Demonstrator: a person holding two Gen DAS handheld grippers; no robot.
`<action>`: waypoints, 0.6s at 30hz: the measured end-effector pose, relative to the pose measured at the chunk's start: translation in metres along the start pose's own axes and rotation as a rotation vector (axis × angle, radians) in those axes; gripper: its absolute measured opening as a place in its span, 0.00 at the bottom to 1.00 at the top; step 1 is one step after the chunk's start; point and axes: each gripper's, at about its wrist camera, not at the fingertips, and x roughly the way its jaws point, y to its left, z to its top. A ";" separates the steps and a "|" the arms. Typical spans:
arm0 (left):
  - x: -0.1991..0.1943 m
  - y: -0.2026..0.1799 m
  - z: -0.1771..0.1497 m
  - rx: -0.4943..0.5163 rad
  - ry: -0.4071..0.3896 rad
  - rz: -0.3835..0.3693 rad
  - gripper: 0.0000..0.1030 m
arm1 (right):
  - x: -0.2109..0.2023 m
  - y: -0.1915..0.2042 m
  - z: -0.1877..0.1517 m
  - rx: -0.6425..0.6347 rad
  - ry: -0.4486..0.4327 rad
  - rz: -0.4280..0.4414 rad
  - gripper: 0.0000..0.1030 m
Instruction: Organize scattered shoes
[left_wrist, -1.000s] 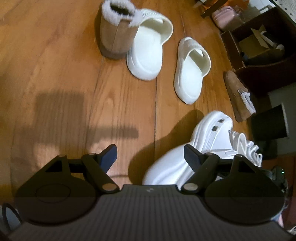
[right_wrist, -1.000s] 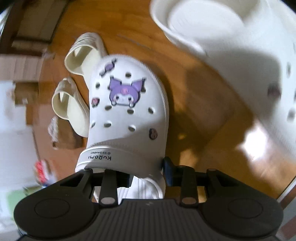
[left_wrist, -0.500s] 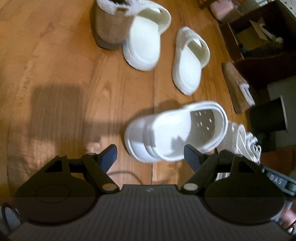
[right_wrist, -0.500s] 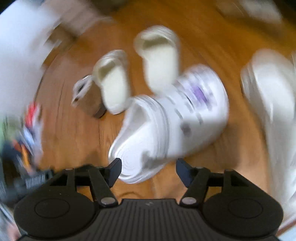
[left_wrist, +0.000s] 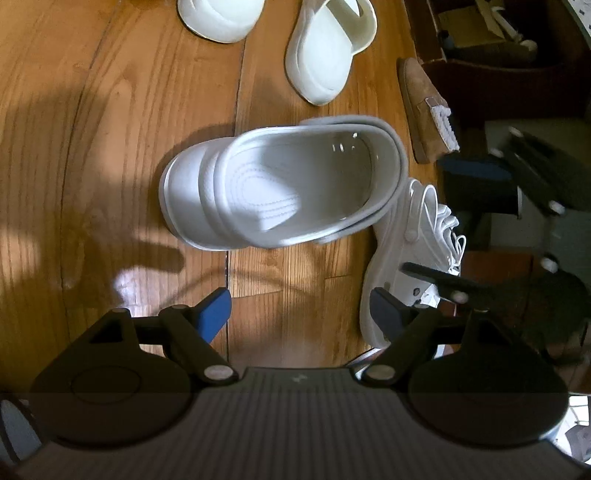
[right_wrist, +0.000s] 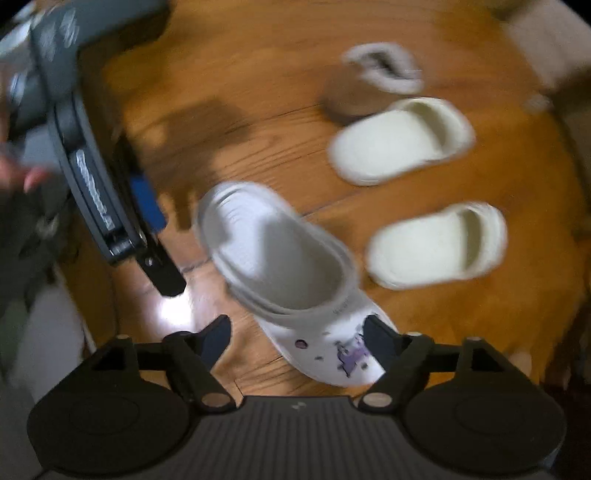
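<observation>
Shoes lie scattered on the wood floor (left_wrist: 110, 147): left gripper (left_wrist: 301, 306) gaping, opening, empty; white clog (left_wrist: 280, 188) upright just ahead; cream slides (left_wrist: 325, 55) beyond; sneaker (left_wrist: 410, 258) alongside; right gripper (right_wrist: 297, 334) spreading, empty. Pairing mostly remains.

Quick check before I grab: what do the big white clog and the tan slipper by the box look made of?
White clog: looks like moulded foam resin, smooth and matte, one seamless piece with raised ridges on the footbed and vent holes at the toe. Tan slipper: seems suede or a suede-like fabric, with a napped, dull surface and a pale fleecy lining showing at its edge. Neither can be confirmed by look alone.
</observation>
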 end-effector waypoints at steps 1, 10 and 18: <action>0.000 0.000 0.000 0.001 -0.002 0.003 0.80 | 0.013 -0.002 -0.001 -0.041 0.018 -0.014 0.83; -0.002 0.008 0.004 0.000 -0.006 0.043 0.80 | 0.035 -0.002 -0.003 -0.200 -0.017 -0.072 0.90; -0.010 0.008 0.004 0.022 -0.008 0.023 0.81 | 0.046 0.011 0.012 -0.282 -0.009 -0.048 0.99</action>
